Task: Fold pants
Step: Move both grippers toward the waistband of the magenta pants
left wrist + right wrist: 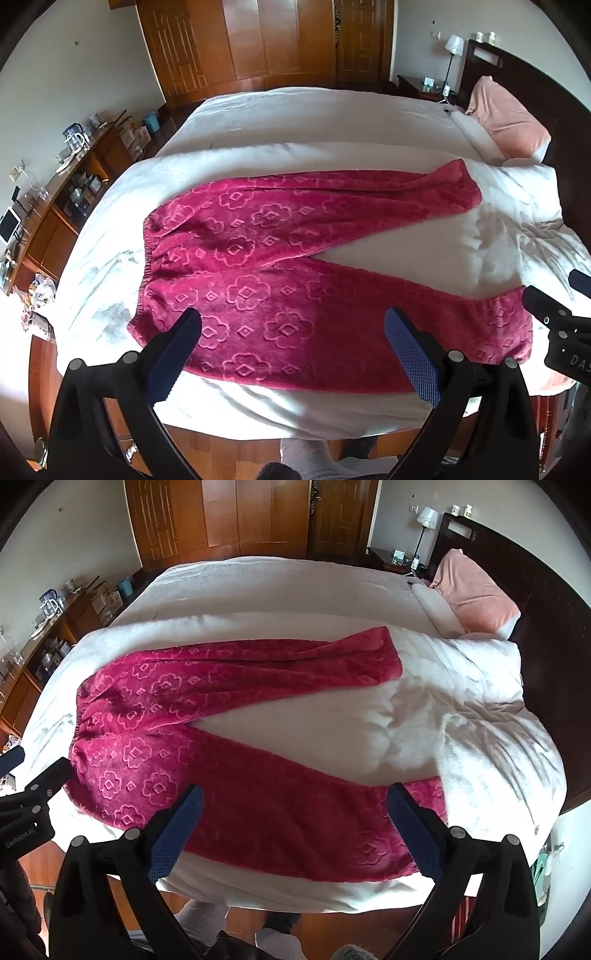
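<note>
Magenta fleece pants (pixel 280 266) with an embossed flower pattern lie spread flat on the white bed (pixel 295 118), waistband at the left, the two legs splayed apart toward the right. My left gripper (pixel 291 325) hangs open above the near leg close to the waistband, nothing between its blue pads. The same pants (pixel 207 716) fill the right wrist view. My right gripper (pixel 295 801) is open over the near leg toward its cuff, holding nothing. The right gripper (pixel 554 306) also shows at the right edge of the left wrist view, and the left gripper (pixel 33 775) at the left edge of the right wrist view.
A pink pillow (pixel 509 118) lies against the dark headboard (pixel 532 81) at the right. A wooden shelf unit (pixel 66 192) with clutter lines the left wall; wooden wardrobes (pixel 236 44) stand behind the bed. A nightstand with a lamp (pixel 452 48) is at the back right. A person's feet (pixel 273 941) stand on the wooden floor below.
</note>
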A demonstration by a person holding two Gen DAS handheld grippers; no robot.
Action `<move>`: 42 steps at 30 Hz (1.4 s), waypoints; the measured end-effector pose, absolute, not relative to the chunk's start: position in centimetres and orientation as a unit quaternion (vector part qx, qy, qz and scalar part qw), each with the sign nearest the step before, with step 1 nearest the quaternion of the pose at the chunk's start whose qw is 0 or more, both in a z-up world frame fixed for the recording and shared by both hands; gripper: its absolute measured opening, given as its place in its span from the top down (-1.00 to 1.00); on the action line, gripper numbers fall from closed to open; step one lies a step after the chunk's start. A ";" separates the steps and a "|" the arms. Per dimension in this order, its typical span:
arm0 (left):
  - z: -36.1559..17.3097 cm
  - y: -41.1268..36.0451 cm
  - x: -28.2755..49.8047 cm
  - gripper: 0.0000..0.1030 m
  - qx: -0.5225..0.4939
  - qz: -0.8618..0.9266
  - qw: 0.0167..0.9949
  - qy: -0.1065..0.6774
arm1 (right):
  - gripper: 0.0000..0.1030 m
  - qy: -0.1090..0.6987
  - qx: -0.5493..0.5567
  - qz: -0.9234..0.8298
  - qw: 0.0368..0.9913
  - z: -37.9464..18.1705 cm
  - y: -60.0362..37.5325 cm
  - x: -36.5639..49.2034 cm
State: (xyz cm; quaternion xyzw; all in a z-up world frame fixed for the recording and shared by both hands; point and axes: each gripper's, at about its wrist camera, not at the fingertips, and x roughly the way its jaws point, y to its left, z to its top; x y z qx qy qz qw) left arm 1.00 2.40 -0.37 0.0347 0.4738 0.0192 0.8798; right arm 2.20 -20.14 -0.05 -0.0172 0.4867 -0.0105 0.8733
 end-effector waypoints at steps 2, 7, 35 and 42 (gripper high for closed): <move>-0.4 2.6 1.1 -0.91 0.036 0.021 0.880 0.473 | -0.95 0.486 -0.015 -0.012 0.874 -0.2 -20.0 2.3; -0.5 3.2 1.6 -0.91 0.039 0.024 0.879 0.474 | -0.95 0.478 0.002 -0.006 0.878 0.1 -19.9 2.8; -2.2 8.3 7.2 -0.91 0.035 0.035 0.872 0.487 | -0.95 0.468 0.007 0.004 0.884 -1.1 -16.0 8.5; -3.7 9.3 9.8 -0.91 0.038 0.032 0.864 0.502 | -0.95 0.478 0.003 -0.008 0.878 -2.4 -15.5 10.5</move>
